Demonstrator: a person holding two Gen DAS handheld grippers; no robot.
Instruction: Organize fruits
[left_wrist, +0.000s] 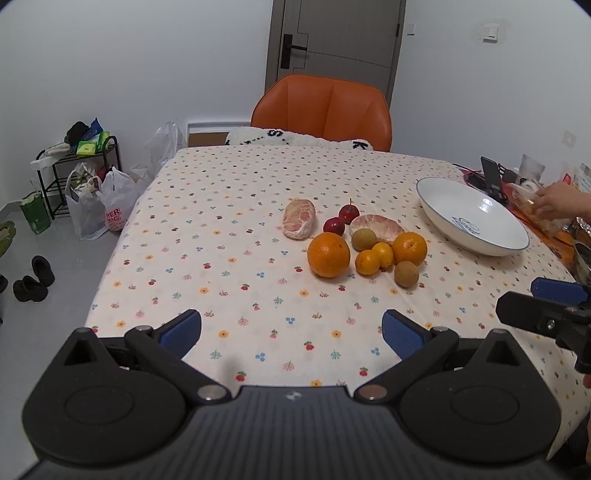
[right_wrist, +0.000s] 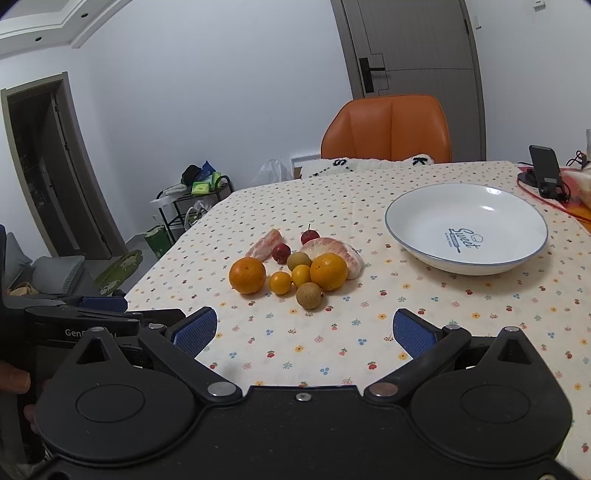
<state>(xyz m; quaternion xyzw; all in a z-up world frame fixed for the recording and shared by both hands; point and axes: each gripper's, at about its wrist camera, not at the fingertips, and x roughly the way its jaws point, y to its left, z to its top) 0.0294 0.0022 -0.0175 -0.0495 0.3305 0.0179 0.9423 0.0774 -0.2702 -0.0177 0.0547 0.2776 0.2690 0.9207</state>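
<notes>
While both the left gripper (left_wrist: 291, 334) and right gripper (right_wrist: 304, 332) hover spread wide and empty, oranges, kumquats and peeled pomelo pieces (right_wrist: 295, 267) cluster mid-table, left of a white bowl (right_wrist: 466, 229). Only the left view shows a hand (left_wrist: 563, 203) beyond the bowl.

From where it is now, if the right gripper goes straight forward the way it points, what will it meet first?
Probably the brown round fruit, the nearest piece of the cluster and almost centred ahead of the open right gripper. Only bare tablecloth lies between them. Depth is unclear, and the gripper may pass above it.
</notes>
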